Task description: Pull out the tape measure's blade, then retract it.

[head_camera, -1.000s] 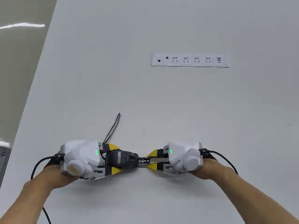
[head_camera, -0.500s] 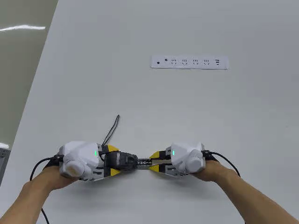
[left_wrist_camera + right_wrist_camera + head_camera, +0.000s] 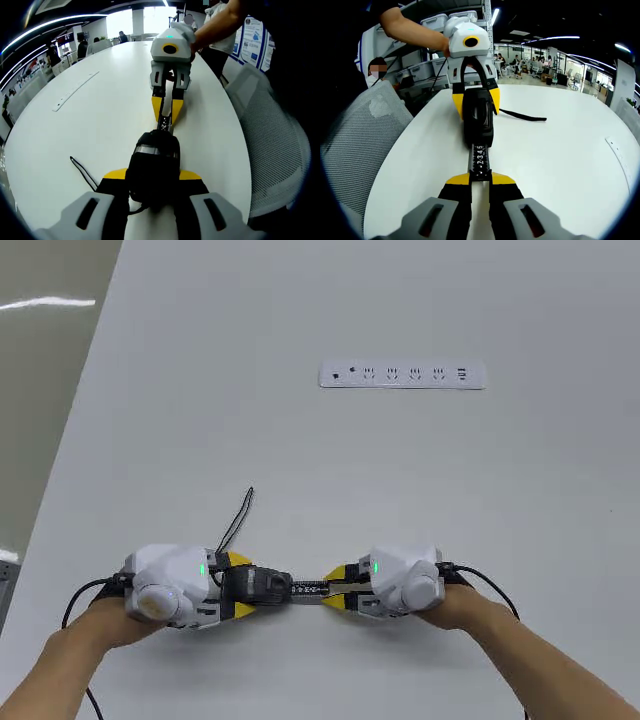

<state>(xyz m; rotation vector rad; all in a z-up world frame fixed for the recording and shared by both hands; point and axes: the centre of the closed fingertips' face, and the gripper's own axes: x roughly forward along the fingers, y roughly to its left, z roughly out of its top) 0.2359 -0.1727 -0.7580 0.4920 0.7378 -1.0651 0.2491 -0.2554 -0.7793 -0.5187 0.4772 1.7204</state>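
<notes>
Two grippers, one tape measure [image 3: 265,585], a short bit of blade [image 3: 308,589] out

Both grippers are lying low on the white table [image 3: 300,440], pointing at each other near the edge closest to the person. The left gripper [image 3: 243,585] is squeezing the black tape measure between its yellow-tipped jaws, one jaw on each side, closed as far as the body lets them. In the left gripper view the tape measure is sitting right between the jaws, with its mouth facing the other gripper.

The right gripper [image 3: 335,588] is pinching the blade's end, and its jaws are closed down nearly flat with just the blade between them. In the right gripper view, white numbers on the dark blade are showing just past the jaw tips. A short stretch of blade is spanning the gap between the two grippers, running straight and low over the table. I can't tell if it's touching the table.

A thin black strap [image 3: 238,518] is trailing from the tape measure across the table, away from the person. A white power strip [image 3: 402,374] is lying flat further back, well apart from everything.
</notes>
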